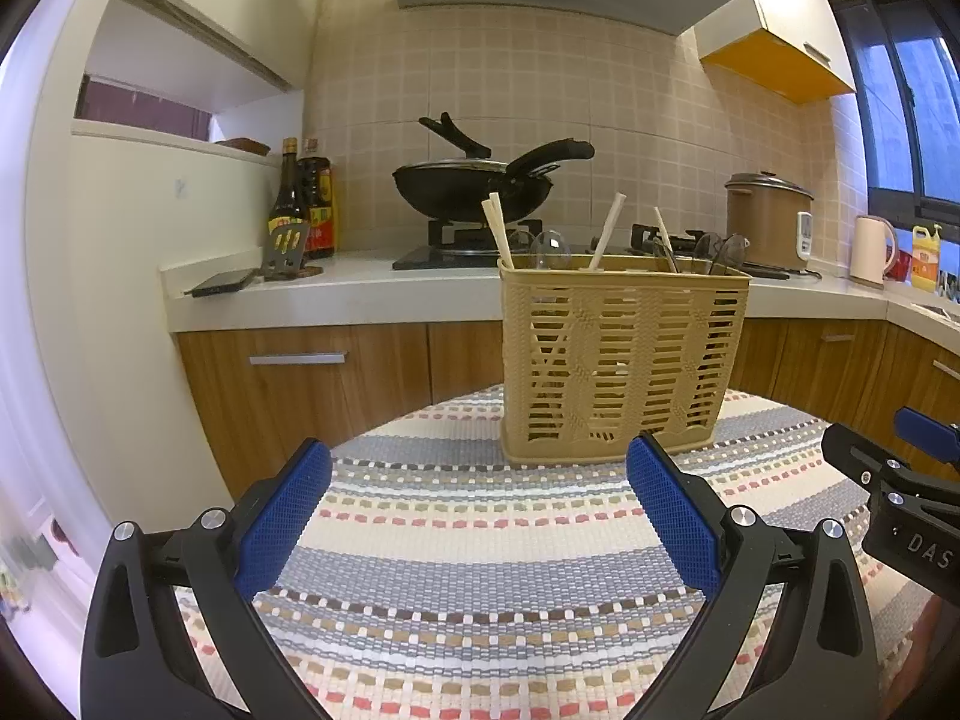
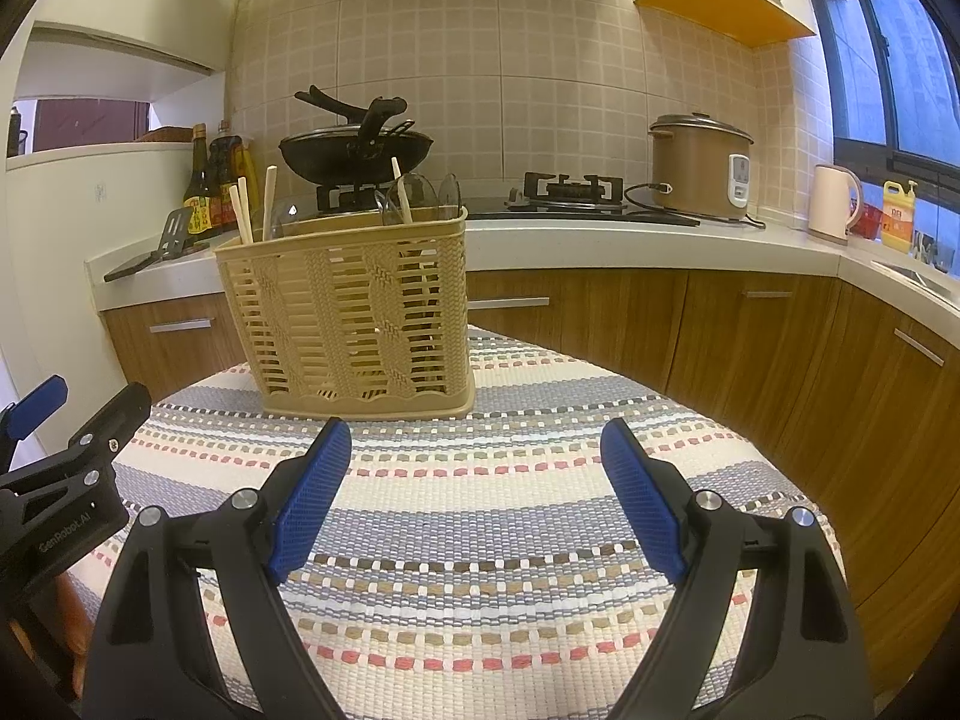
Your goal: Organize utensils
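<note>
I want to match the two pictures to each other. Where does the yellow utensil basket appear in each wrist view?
Left wrist view: the yellow utensil basket stands right of centre on the striped mat, just beyond the open left gripper.
Right wrist view: the basket stands left of centre, beyond the open right gripper.
Shared landmark: the black wok on the stove behind the basket.

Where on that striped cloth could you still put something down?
The striped woven cloth lies bare between the tan slotted plastic basket and both open claws, left claw and right claw. The basket itself is crowded with wooden chopsticks and clear spoons.
</note>
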The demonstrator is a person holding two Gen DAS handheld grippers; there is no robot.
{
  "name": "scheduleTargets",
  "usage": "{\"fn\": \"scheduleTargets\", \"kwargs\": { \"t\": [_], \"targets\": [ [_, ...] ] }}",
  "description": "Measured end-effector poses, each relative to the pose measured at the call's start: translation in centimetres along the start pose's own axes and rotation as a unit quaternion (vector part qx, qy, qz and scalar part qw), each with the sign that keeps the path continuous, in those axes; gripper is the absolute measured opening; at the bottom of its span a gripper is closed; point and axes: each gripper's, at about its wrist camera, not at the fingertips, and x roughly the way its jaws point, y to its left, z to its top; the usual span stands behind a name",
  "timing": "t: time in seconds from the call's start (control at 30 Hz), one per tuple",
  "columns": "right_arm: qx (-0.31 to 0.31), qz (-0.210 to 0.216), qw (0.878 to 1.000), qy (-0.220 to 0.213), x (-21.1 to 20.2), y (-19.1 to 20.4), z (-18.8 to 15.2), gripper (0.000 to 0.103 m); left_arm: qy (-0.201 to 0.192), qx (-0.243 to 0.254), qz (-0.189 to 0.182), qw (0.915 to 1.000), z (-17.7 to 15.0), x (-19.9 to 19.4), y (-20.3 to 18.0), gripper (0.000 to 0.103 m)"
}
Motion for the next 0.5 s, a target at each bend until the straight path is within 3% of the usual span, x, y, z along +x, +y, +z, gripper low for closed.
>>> {"fn": "scheduleTargets", "kwargs": {
  "t": [0.5],
  "targets": [
    [0.001, -0.001, 1.0, 0.0, 0.06, -0.02, -0.04, 0.081, -0.003, 0.005, 0.001, 1.0, 0.0, -0.26, -0.24, 0.095]
  ]
}}
